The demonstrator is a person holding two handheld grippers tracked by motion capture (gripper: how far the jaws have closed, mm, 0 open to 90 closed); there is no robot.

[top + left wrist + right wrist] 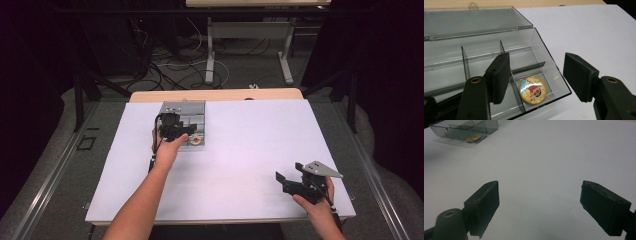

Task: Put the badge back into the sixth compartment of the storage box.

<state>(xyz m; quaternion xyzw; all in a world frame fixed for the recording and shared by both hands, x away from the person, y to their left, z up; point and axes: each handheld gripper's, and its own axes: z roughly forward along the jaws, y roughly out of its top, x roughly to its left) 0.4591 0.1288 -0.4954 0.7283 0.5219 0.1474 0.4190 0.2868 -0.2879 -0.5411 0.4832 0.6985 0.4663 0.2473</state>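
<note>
A clear plastic compartment box [186, 111] lies open at the far left of the white sheet, its lid [471, 21] folded back. A round yellow cartoon badge [533, 90] rests in the box's near right compartment, also seen as the badge [196, 140] and, far off, the badge [473, 138]. My left gripper [537, 67] hovers open just above the box [529, 50], one jaw over a divider, the other outside the box's right wall. It holds nothing. My right gripper [289, 173] stands open and empty over bare sheet at the front right, pointing toward the box [464, 130].
The white sheet [240, 160] covers most of the wooden table [215, 95]. Beyond the far edge the floor has cables [165, 65] and the legs of another table [210, 50]. Metal rails [55, 175] run along both sides.
</note>
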